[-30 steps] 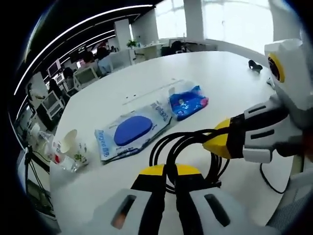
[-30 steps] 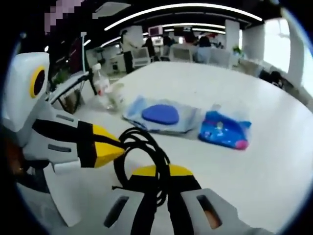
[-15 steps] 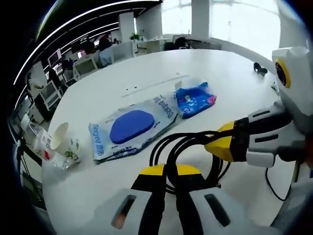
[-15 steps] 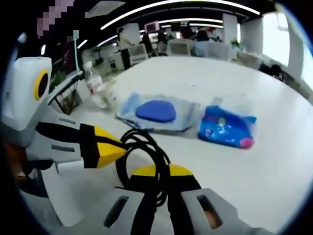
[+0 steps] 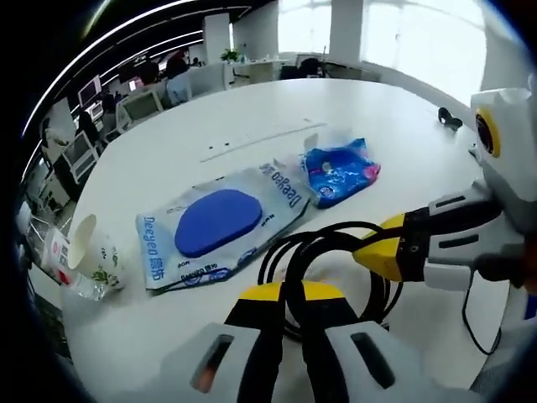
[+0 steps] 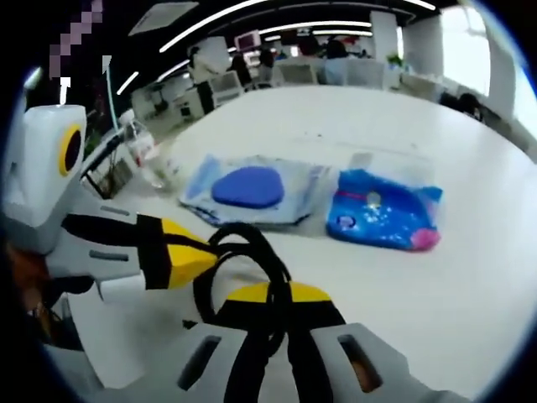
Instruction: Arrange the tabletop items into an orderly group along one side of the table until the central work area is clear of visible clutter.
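Observation:
A coil of black cable lies in front of me on the white table. My left gripper is shut on one side of the coil. My right gripper comes in from the right, also shut on the cable. In the right gripper view, the right gripper clamps the cable and the left gripper reaches in from the left. Beyond the coil lie a clear wipes pack with a blue oval and a blue packet.
A paper cup and a plastic bottle stand near the table's edge beside the wipes pack. A small dark object lies far off on the table. Office desks, chairs and people fill the background.
Both cameras have drawn closer to the two packs, which look larger now. Both grippers keep their hold on the cable coil.

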Motion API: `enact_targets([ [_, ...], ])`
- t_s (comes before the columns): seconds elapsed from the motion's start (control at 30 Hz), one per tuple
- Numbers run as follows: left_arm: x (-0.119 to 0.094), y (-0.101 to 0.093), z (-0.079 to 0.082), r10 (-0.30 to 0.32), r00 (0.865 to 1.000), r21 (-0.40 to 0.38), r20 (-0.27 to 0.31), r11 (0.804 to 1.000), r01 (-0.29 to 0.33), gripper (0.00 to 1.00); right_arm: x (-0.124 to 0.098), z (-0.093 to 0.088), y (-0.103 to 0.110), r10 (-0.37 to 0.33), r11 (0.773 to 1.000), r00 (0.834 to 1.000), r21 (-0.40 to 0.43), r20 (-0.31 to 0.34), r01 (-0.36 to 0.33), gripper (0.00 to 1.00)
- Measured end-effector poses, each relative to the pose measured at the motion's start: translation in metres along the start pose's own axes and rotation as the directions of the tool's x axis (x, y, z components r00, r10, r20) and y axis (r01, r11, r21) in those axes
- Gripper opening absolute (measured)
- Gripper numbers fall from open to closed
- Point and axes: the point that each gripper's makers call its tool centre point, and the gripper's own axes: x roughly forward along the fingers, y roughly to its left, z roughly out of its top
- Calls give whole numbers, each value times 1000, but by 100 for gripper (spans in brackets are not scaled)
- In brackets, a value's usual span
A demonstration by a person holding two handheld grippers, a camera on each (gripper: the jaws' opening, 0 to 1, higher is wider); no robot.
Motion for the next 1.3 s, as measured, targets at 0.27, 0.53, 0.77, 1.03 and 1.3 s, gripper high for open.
enact_targets([
  [0.27,9,2,-5,-2,1000,-12,-18,1000,2,5,8,-2,-3,-6,1000,1000,17,-12,6,2],
  [0.53,13,3,-8,-15,999,-7,-31,1000,15,5,14,-6,-5,-8,999,1000,34,-27,9,3],
  [0.77,13,5,-10,-23,999,-15,-30,1000,22,6,14,-7,-4,10,999,1000,43,-22,-9,4],
  [1.03,14,6,-11,-20,999,-29,-27,999,20,6,16,-7,-5,15,1000,1000,14,-27,-14,5],
  [1.3,9,4,-4,-22,1000,-27,-1,999,22,12,12,6,-8,11,999,1000,-43,23,-10,11],
])
